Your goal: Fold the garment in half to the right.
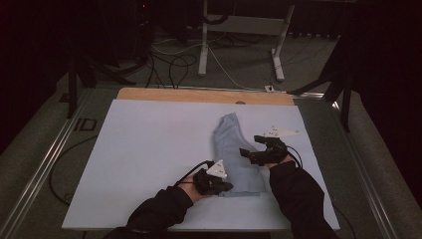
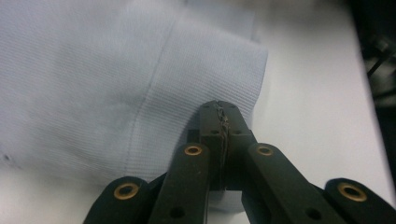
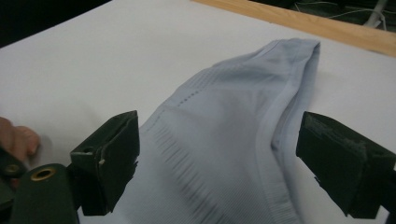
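On white table sheet (image 1: 139,164), near edge: light-blue ribbed knit garment (image 1: 234,154). Left gripper (image 2: 219,109) clenched on its hem; right gripper (image 3: 217,163) released, straddling cloth. Folding underway, likely; next: right pinches edge.

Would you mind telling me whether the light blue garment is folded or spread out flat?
Folded. The light blue garment lies as a narrow strip, with a doubled edge near the shut left gripper.

Ribbed matt knit garment (image 1: 234,154); smooth white tabletop (image 1: 149,149)
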A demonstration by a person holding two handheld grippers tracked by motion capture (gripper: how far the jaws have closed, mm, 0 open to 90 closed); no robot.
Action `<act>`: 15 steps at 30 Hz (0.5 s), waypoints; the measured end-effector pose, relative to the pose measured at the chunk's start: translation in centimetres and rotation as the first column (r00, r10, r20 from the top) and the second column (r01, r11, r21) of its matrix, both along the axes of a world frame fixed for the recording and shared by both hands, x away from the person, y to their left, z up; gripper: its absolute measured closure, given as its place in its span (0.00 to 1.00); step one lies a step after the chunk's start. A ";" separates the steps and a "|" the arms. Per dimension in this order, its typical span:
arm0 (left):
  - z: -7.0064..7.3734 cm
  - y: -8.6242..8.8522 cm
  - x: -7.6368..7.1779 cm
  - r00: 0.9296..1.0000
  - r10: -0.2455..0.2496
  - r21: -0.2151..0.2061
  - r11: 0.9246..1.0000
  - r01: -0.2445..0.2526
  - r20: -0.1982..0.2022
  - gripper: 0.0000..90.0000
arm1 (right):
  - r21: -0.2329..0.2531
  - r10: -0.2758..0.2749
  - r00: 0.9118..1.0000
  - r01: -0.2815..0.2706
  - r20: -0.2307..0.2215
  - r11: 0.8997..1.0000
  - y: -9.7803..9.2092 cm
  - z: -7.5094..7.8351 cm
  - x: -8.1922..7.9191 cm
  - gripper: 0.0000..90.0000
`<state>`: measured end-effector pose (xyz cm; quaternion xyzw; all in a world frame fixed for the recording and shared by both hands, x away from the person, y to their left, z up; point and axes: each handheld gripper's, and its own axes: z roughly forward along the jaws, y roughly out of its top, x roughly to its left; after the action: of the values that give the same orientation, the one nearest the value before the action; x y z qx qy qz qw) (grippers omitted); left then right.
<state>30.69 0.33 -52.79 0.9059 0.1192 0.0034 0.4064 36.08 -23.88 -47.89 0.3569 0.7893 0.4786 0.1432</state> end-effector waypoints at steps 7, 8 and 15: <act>-0.5 0.1 -0.5 0.999 0.013 -0.002 1.000 -0.013 0.034 1.00 | 0.013 0.006 1.000 -0.006 -0.008 1.000 -0.1 -0.8 -0.9 0.15; -0.4 0.2 -0.7 0.999 0.012 0.005 1.000 -0.012 0.030 1.00 | 0.017 0.010 1.000 -0.009 -0.007 1.000 -0.2 -0.9 -0.9 0.15; 0.0 0.5 -1.0 1.000 0.002 0.053 0.999 -0.003 0.026 1.00 | 0.019 0.011 1.000 -0.011 -0.001 1.000 -0.3 -0.7 -1.4 0.15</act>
<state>29.72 0.79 -52.76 0.9160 0.1148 0.0190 0.3838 34.70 -24.17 -48.55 0.3542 0.7869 0.4865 0.1368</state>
